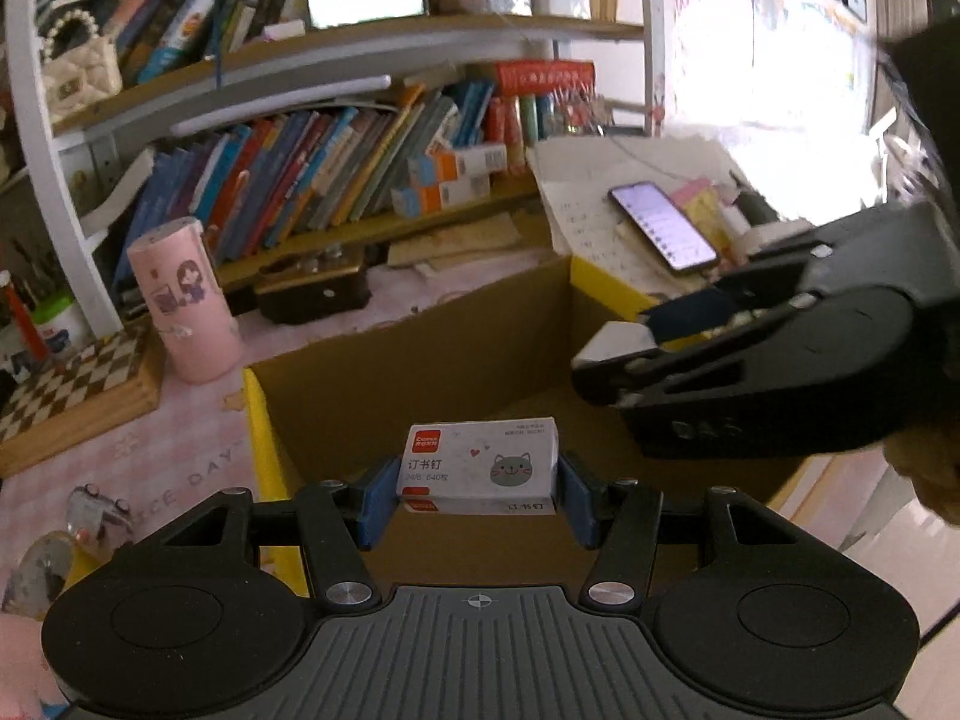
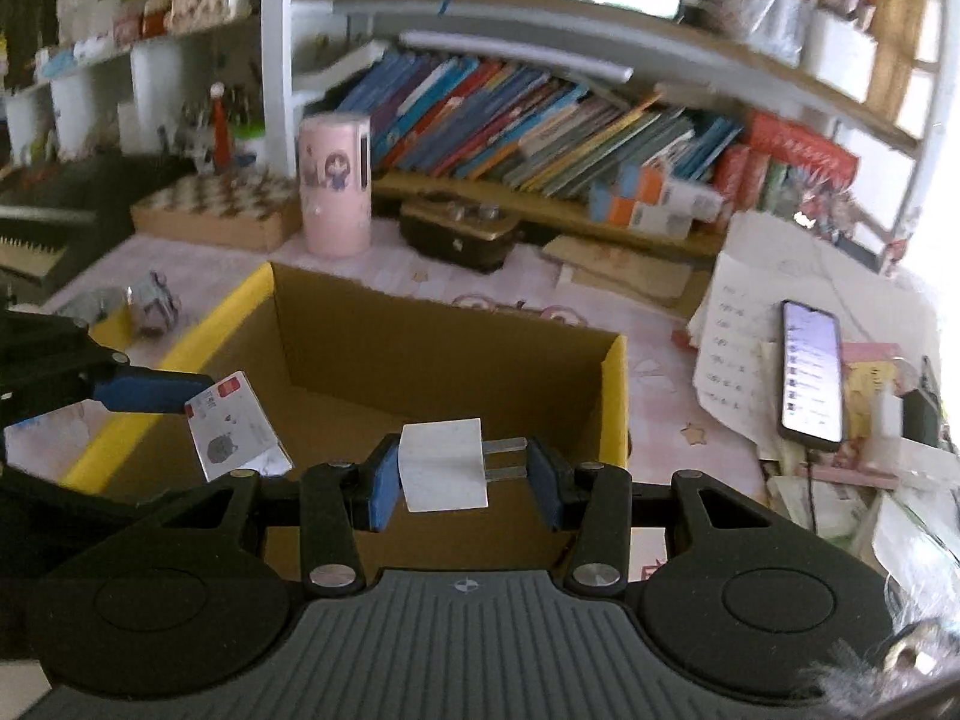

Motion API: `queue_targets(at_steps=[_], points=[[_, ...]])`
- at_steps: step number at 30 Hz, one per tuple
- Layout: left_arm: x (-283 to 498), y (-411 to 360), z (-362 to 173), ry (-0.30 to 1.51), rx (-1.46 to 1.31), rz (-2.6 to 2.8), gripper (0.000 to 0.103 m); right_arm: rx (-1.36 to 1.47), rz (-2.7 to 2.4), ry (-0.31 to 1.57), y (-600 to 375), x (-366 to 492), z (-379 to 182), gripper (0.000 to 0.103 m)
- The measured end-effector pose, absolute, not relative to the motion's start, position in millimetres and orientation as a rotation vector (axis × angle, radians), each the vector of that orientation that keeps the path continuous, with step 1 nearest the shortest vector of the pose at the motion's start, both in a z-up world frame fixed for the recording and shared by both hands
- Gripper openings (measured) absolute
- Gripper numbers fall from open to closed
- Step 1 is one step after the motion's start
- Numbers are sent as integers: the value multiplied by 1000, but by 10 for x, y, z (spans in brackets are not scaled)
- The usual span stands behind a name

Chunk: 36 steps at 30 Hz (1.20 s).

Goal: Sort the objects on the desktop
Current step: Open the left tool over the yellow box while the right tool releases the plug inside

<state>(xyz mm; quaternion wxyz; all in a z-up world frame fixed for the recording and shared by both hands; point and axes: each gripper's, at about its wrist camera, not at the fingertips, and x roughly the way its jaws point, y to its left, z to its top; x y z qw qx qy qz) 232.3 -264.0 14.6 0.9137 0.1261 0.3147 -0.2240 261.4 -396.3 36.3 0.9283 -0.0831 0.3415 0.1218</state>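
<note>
My left gripper (image 1: 478, 495) is shut on a white staple box (image 1: 480, 468) with a grey cat print, held above the open cardboard box (image 1: 420, 360) with yellow flaps. In the right wrist view the same staple box (image 2: 234, 432) hangs at the left under the left gripper's blue pad (image 2: 150, 393). My right gripper (image 2: 462, 480) is shut on a white plug adapter (image 2: 443, 465), its two metal prongs pointing right, also over the cardboard box (image 2: 420, 354). In the left wrist view the right gripper (image 1: 624, 354) comes in from the right with the white adapter (image 1: 615, 342) at its tip.
A pink cylinder (image 1: 180, 300) and a chessboard (image 1: 72, 384) stand left of the box. A lit phone (image 1: 663, 227) lies on papers to the right. A dark case (image 1: 312, 288) and shelves of books (image 1: 312, 180) sit behind. Small trinkets (image 1: 99, 516) lie at the near left.
</note>
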Motion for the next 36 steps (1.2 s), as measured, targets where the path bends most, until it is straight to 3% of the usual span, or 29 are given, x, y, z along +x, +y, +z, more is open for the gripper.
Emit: queue_targets(at_steps=[23,32,36], points=[[2654,-2884,-167,859,329,-441,55,-305,453,1084,-3780,3497,-209,42],[2662,-2911,-171,897,325,-428,57,-311,462,1114,-3771,3488,-248,42],[2646,-2931,-158,883,321,-403,63,-296,470,1104,-3786,3486,-237,43]])
